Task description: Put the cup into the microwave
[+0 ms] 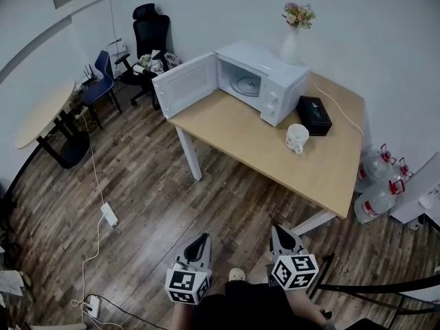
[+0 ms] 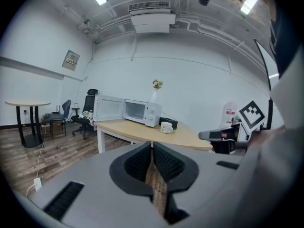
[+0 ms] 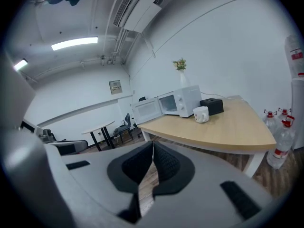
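A white cup (image 1: 296,137) stands upright on the wooden table (image 1: 240,133), just right of the white microwave (image 1: 265,81), whose door (image 1: 184,84) hangs wide open to the left. Both grippers hover over the floor well short of the table's near edge. My left gripper (image 1: 203,239) is shut with nothing in it, and so is my right gripper (image 1: 279,231). The left gripper view shows its shut gripper (image 2: 152,148) with the cup (image 2: 166,127) and microwave (image 2: 137,111) far ahead. In the right gripper view the shut gripper (image 3: 152,148) points toward the cup (image 3: 200,114) and microwave (image 3: 183,101).
A black box (image 1: 314,115) lies beside the cup, and a vase of flowers (image 1: 294,36) stands behind the microwave. Water bottles (image 1: 377,181) sit on the floor right of the table. Office chairs (image 1: 148,36), a round table (image 1: 45,112) and a power strip (image 1: 109,214) are at the left.
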Tool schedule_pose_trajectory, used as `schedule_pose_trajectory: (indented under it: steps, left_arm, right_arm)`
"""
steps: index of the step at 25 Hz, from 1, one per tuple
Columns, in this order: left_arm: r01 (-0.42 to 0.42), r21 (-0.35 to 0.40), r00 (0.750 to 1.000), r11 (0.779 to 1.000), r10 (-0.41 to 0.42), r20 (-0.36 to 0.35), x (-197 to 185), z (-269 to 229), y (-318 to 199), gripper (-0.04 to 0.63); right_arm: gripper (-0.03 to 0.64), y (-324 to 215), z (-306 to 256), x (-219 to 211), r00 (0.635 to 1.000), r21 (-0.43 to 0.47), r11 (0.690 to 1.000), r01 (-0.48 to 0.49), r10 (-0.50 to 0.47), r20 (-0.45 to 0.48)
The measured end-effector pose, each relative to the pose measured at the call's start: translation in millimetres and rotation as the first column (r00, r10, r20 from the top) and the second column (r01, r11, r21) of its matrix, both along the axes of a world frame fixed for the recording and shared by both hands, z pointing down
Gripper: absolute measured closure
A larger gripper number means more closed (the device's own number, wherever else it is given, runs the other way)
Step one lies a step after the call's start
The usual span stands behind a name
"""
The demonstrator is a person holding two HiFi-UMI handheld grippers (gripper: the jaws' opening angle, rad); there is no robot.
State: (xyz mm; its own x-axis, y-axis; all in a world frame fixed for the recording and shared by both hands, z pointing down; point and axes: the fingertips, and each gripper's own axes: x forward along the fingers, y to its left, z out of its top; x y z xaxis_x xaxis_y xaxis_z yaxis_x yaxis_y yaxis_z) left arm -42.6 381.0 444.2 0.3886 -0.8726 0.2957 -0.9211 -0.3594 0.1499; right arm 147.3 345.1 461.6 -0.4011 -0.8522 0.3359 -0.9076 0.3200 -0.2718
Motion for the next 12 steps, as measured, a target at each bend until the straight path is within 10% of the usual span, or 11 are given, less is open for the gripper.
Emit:
schedule_pose_trajectory:
  steps: [12]
  left_arm:
    - [0.031,-0.027,0.999,0.999,-0.031,-0.015,19,10,-1,0.58]
  right_arm:
    - [0.622,-8,11,10,1.0,-0.027,0.999,0.024,-0.023,0.021]
